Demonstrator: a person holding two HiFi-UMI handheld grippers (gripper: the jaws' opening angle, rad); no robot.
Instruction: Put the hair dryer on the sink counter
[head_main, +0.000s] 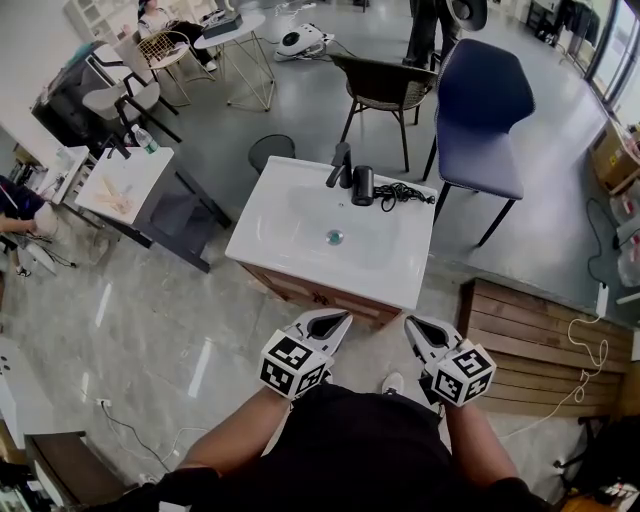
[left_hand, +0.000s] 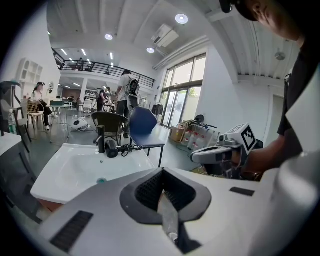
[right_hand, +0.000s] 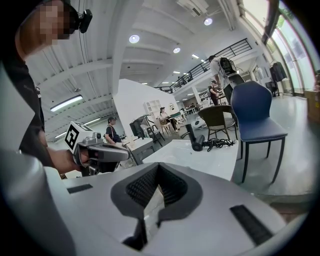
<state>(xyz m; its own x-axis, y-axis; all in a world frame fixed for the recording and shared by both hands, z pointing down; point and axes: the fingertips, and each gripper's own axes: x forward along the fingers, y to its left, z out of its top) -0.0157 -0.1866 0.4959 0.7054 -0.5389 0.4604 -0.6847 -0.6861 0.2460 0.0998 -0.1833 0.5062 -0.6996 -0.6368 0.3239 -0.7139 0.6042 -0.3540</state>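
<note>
A black hair dryer (head_main: 362, 185) rests on the back edge of the white sink counter (head_main: 395, 272), just right of the black faucet (head_main: 342, 164), with its cord (head_main: 402, 192) coiled beside it. Both grippers hang near my body, short of the counter's front edge. The left gripper (head_main: 327, 325) and the right gripper (head_main: 424, 334) are shut and hold nothing. In the left gripper view the hair dryer (left_hand: 111, 148) lies far beyond the shut left gripper (left_hand: 161, 186), with the right gripper (left_hand: 201, 155) alongside. The right gripper view has the hair dryer (right_hand: 198, 145) past the shut right gripper (right_hand: 156, 189).
A blue chair (head_main: 485, 100) and a dark woven chair (head_main: 385, 85) stand behind the counter. A wooden slatted bench (head_main: 530, 340) lies to the right, a white table (head_main: 125, 185) and a round stool (head_main: 270, 150) to the left. People stand and sit farther back.
</note>
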